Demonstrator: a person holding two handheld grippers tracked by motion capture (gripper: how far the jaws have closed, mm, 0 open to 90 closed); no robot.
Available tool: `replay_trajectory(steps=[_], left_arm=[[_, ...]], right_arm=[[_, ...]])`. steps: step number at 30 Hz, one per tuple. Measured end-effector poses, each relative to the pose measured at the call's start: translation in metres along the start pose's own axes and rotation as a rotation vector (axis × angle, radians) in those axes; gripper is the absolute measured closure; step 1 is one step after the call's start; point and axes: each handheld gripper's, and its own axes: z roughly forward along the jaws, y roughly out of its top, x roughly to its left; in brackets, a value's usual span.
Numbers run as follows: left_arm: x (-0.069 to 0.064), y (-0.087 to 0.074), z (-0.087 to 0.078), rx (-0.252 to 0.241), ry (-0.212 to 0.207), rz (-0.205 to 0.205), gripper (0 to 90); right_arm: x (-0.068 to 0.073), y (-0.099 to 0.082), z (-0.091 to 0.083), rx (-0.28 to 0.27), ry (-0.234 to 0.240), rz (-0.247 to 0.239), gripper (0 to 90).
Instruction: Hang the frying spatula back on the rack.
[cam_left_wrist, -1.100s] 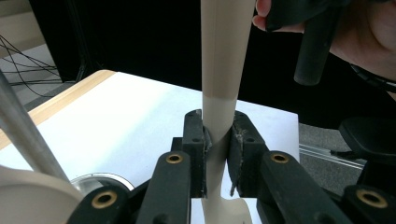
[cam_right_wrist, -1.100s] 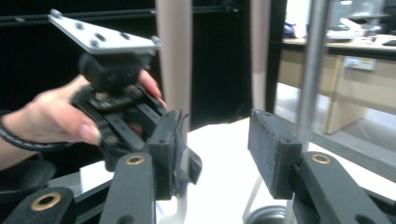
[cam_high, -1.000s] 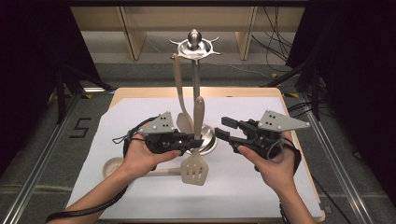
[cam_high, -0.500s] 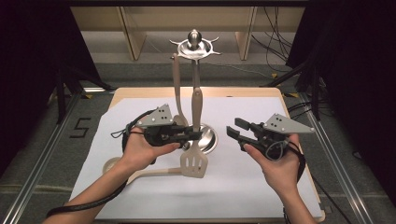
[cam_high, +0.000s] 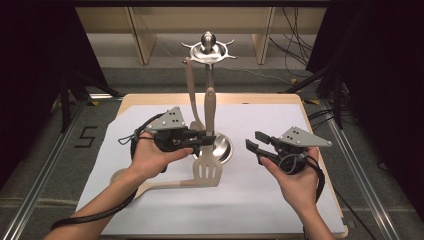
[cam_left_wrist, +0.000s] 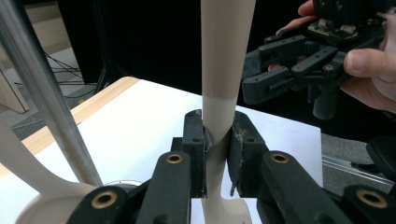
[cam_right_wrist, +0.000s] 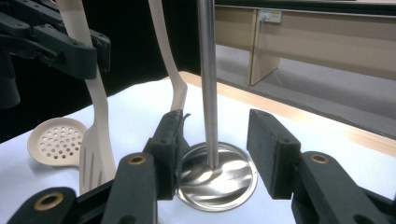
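My left gripper (cam_high: 210, 141) is shut on the handle of a beige slotted spatula (cam_high: 207, 170), holding it upright with its blade just over the white sheet, in front of the stand's round base (cam_high: 226, 149). In the left gripper view the pads squeeze the spatula's handle (cam_left_wrist: 226, 56). My right gripper (cam_high: 253, 140) hovers open and empty to the right of the base. Its own view looks between the spread jaws at the metal pole (cam_right_wrist: 208, 84) and base (cam_right_wrist: 217, 175), with the spatula (cam_right_wrist: 95, 140) at the left.
The utensil stand's hooked crown (cam_high: 207, 50) stands tall at the back, and a beige spoon (cam_high: 192, 100) hangs from it. A perforated beige skimmer (cam_high: 117, 176) lies on the white sheet (cam_high: 270, 200) under my left forearm. The wooden table edge (cam_high: 300, 100) borders the sheet.
My right gripper has drawn back to the right, away from the spatula, and sunk a little. The left gripper has stayed put with the spatula in it.
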Motion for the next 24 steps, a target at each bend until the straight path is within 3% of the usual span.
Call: replay_trajectory(steps=[13, 18, 19, 23, 24], left_arm=[[0.004, 0.010, 0.002, -0.008, 0.013, -0.008, 78.1], [0.007, 0.012, 0.003, -0.009, 0.019, -0.011, 78.1], [0.007, 0.012, 0.003, -0.008, 0.021, -0.013, 78.2], [0.008, 0.012, 0.004, -0.009, 0.028, -0.016, 78.1], [0.008, 0.013, 0.004, -0.008, 0.031, -0.017, 78.1]], right_arm=[[0.000, -0.002, -0.001, 0.015, -0.022, 0.021, 57.0], [-0.001, -0.002, -0.001, 0.006, -0.026, -0.007, 57.0], [0.000, -0.002, -0.001, 0.014, -0.014, 0.022, 56.9], [0.000, -0.002, -0.001, 0.014, -0.015, 0.022, 56.9], [-0.001, -0.002, -0.001, 0.006, -0.029, -0.003, 56.9]])
